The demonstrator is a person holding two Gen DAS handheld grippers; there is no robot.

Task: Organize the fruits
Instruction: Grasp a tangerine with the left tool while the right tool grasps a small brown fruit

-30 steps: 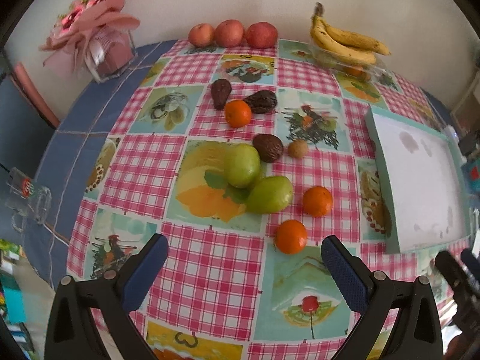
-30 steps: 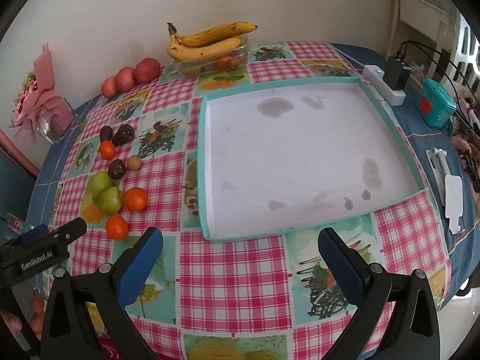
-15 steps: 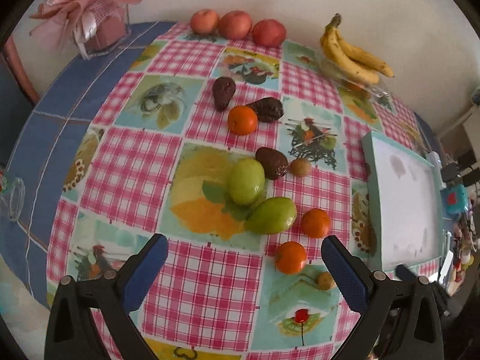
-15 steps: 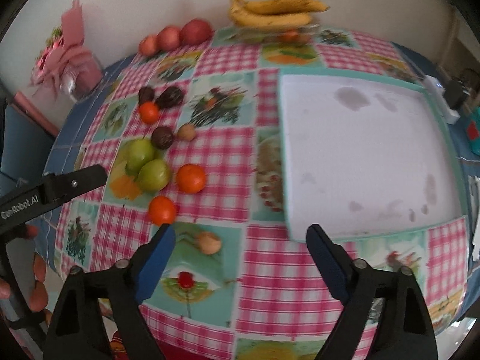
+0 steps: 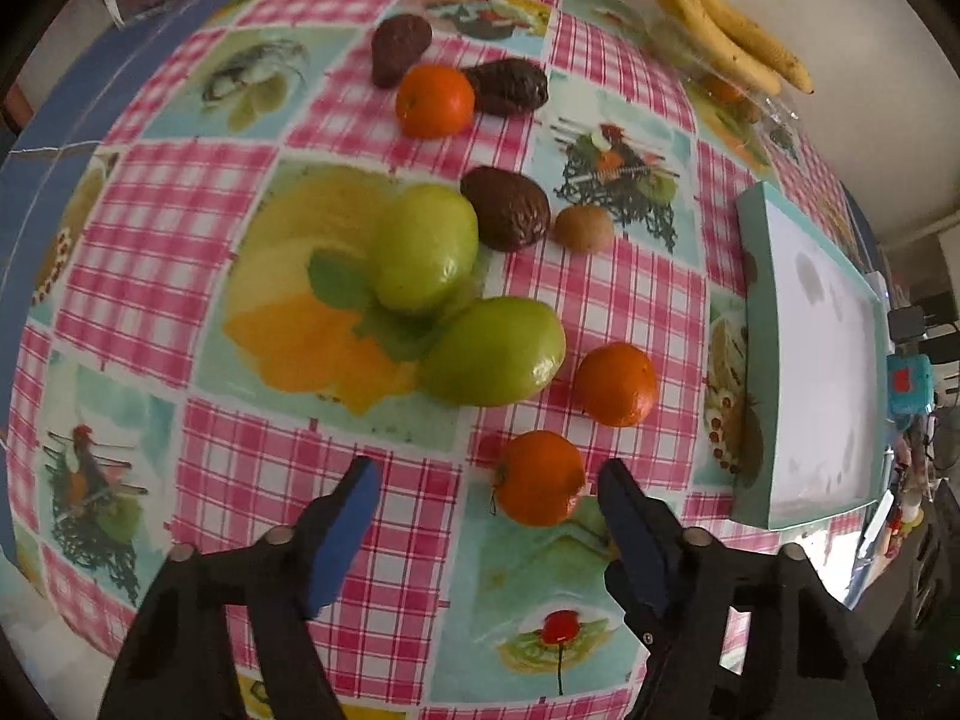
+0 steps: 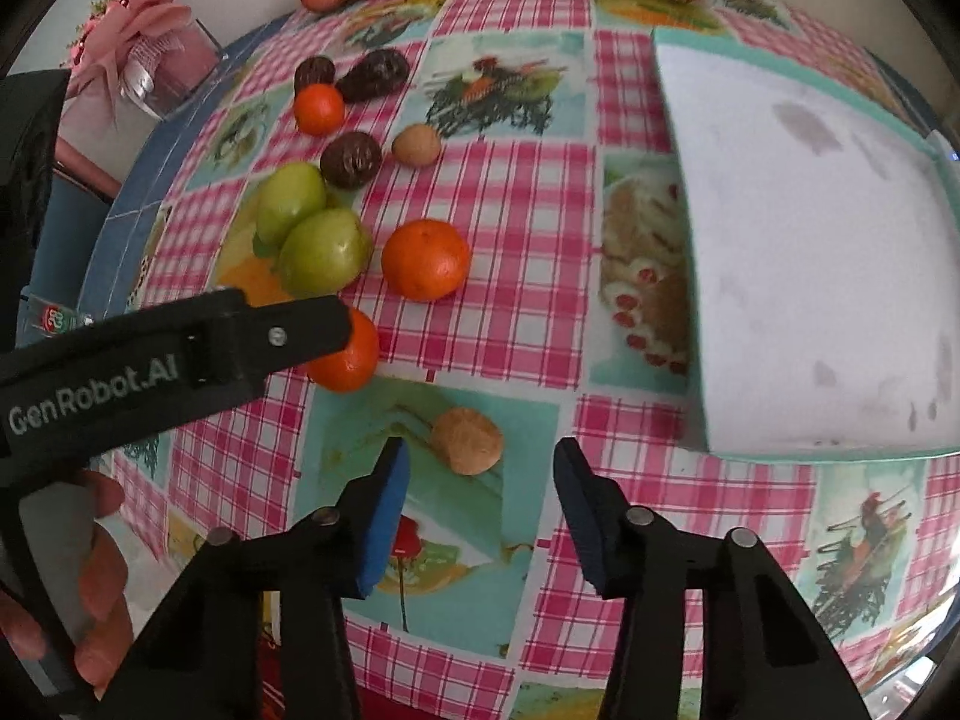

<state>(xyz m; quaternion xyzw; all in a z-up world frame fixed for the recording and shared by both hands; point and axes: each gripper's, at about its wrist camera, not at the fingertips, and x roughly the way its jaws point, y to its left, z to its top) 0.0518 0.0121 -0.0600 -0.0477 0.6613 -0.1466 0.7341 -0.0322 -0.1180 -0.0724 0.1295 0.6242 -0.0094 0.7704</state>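
Fruit is lying scattered on the bench point(image 5: 240, 480), which is covered by a pink checked cloth. Both grippers are hovering low over the near group with their fingers spread and grasping nothing.

The left gripper point(image 5: 486, 516) is sitting just short of the nearest orange point(image 5: 540, 486), which is lying inside the span of its blue fingers point(image 5: 348, 534), close to the right one. The right gripper point(image 6: 474, 504) is sitting just short of a small brown kiwi point(image 6: 468, 441), centred between its fingers.

Two green mangoes are touching each other. The nearer mango point(image 5: 495, 351) is lying with its long axis running left-right in the left wrist view; the farther mango point(image 5: 426, 246) is lying with its long axis running away from the camera. A second orange point(image 5: 615, 384) is resting just right of the nearer mango. Three dark avocados, a third orange point(image 5: 435, 101) and another kiwi point(image 5: 583, 228) are lying farther back. The teal tray point(image 5: 753, 360) is standing to the right, holding no fruit.

Compared with one second ago, both grippers are now much closer to the bench, and their fingers are narrower. The right gripper, earlier facing the tray, is now facing the fruit.
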